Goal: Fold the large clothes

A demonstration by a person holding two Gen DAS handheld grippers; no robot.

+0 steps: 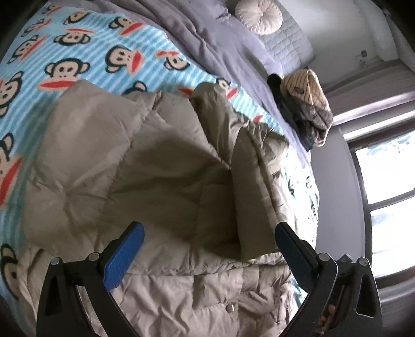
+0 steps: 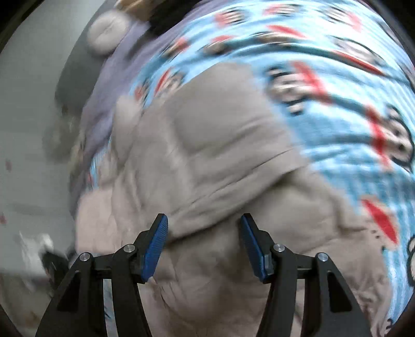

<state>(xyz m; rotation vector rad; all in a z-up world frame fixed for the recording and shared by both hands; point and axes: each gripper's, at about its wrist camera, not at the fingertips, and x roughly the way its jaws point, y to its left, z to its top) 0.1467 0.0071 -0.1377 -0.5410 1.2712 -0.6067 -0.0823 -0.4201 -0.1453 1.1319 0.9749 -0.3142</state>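
While both tools hang over the bed, left tool is spread wide, right tool partly spread; neither pinches cloth. Jacket lies directly below and ahead of both, on the blanket, one flap doubled over. Its length runs away from the left tool. Which hand is nearer: cannot tell. Farther off, folded pile, cushion.

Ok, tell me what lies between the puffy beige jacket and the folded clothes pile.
In the left wrist view, monkey-print blanket and a strip of grey bedding separate the beige jacket from the folded clothes pile.
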